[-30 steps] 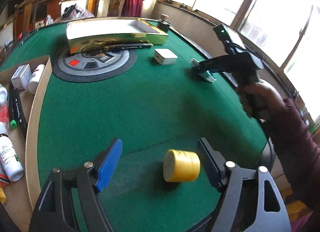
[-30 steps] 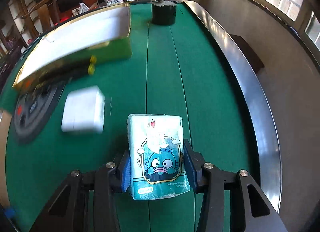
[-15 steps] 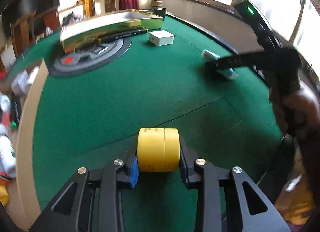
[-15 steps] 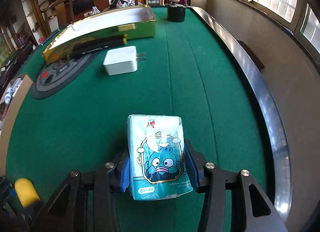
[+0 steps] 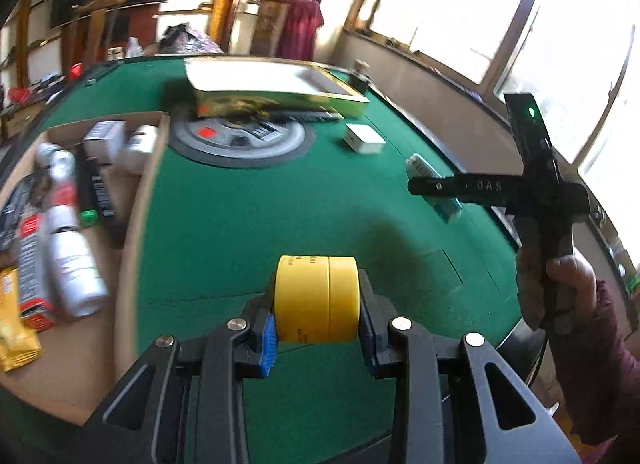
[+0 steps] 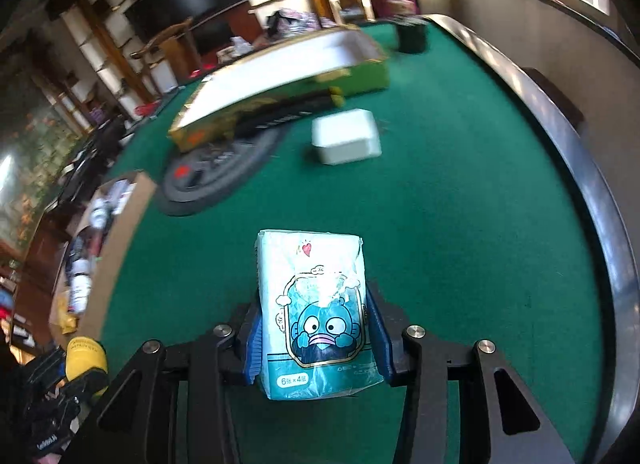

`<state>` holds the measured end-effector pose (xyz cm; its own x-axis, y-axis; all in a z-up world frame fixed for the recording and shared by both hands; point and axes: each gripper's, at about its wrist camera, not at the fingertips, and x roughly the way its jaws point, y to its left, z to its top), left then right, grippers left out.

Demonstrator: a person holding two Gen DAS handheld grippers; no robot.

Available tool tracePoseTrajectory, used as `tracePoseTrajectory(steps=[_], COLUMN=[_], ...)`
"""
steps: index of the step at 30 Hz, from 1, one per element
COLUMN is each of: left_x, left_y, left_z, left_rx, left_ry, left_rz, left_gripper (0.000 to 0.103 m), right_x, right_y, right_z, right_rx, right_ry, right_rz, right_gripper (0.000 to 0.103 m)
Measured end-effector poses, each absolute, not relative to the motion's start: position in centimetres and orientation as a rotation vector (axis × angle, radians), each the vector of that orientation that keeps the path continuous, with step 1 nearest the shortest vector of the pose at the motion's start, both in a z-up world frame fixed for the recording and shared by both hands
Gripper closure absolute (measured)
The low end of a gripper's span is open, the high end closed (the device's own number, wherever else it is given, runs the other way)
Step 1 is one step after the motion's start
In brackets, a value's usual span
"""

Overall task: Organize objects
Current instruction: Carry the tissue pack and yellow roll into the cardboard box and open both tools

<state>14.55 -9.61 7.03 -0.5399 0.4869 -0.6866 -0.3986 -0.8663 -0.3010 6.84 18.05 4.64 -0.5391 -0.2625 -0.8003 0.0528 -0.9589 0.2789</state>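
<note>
My left gripper (image 5: 316,330) is shut on a yellow tape roll (image 5: 316,298) and holds it above the green table (image 5: 248,215). My right gripper (image 6: 316,338) is shut on a pale blue tissue pack (image 6: 316,312) with a cartoon fish, also lifted off the felt. The right gripper shows in the left wrist view (image 5: 436,193) at the right, with the tissue pack (image 5: 450,211) in it. The tape roll shows in the right wrist view (image 6: 86,356) at the lower left.
A cardboard box (image 5: 136,199) with spray cans, bottles and packets stands at the table's left. A gold box (image 5: 276,93), a grey round centre panel (image 5: 240,139) and a white charger (image 5: 364,138) lie further back. A dark cup (image 6: 412,37) stands at the far edge.
My left gripper closed on the yellow tape roll and lifted it, swinging left toward the cardboard box. My right gripper lifted the tissue pack and turned left.
</note>
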Motion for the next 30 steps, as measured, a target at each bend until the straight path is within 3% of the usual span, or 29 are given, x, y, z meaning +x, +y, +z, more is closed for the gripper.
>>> tracePoseTrajectory(steps=[12,30], left_x=[14.3,12.5], left_y=[-21.6,-23.0], left_z=[7.2,2.7], left_rx=[-1.155,-1.318], left_ry=[-0.251,-0.198], left_rz=[2.660,2.616], left_gripper=[0.071,0.070], right_x=[4.9,-1.5], right_y=[3.5,-12.7], right_z=[8.5,5.7], right_rx=[1.284,1.388], right_ry=[-0.175,0.078], right_rz=[-2.346,-2.200], right_gripper=[0.055,0.055])
